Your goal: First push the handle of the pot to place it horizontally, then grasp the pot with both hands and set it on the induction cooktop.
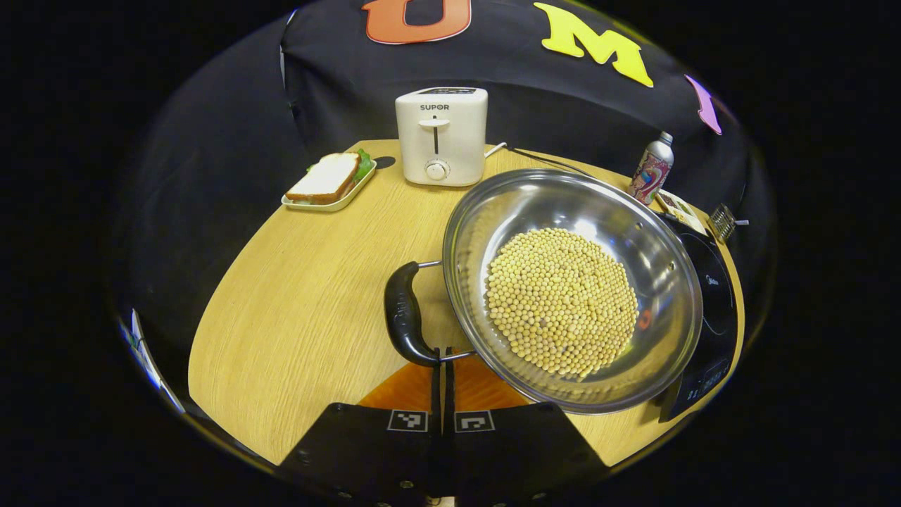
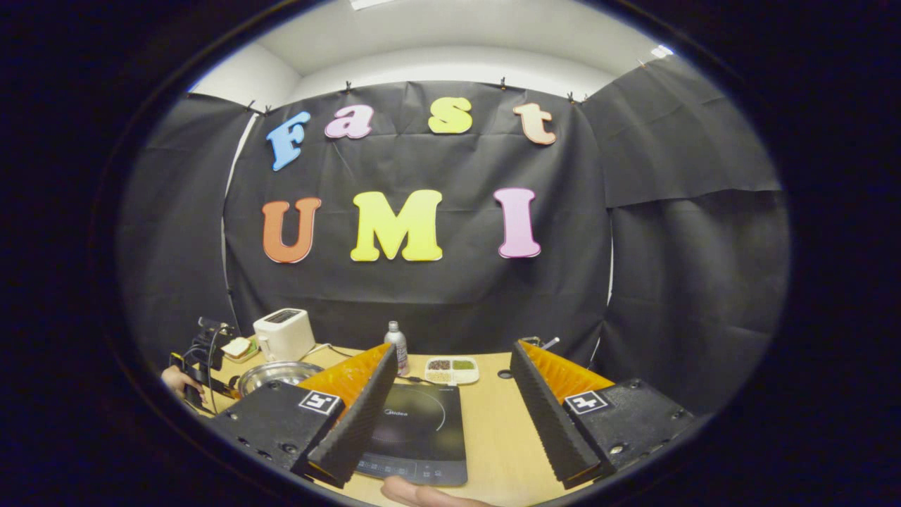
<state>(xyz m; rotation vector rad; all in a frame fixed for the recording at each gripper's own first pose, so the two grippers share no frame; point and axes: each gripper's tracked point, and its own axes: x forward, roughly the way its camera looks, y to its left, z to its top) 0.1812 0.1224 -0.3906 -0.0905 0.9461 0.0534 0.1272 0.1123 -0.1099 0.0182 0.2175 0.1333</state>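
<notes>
**Handle contacted, pot not yet on the cooktop**

Your left gripper (image 1: 443,366) has its fingers brought together with no visible gap, and their tips meet the near end of the pot's handle (image 1: 404,315) where the wire bracket joins it. Whether the fingers pinch the wire or merely press against it, I cannot tell; I judge it a clenched gripper used for pushing rather than a grasp.

Your right gripper (image 2: 450,394) is released, its jaws spread wide, and holds nothing. It hovers above the induction cooktop (image 2: 415,429) in the right gripper view, touching nothing.

The pot (image 1: 571,285) sits on the desk (image 1: 295,310), its steel bowl carrying a bed of soybeans (image 1: 563,301). Its far rim overlaps the cooktop's edge in the left gripper view, but I cannot tell whether it rests on it or only stands in front. In the right gripper view the pot lies to the left of the cooktop, beside it, not on the cooking ring.

Judgement on progress: you are in the first step, the handle push. From this view I cannot confirm the handle is horizontal. The two-handed grasp and the transfer to the cooktop remain outstanding.

Beyond the pot stand a toaster (image 1: 441,135), a tray with a sandwich (image 1: 329,182) and a bottle (image 1: 652,169), all well apart from the work.
</notes>
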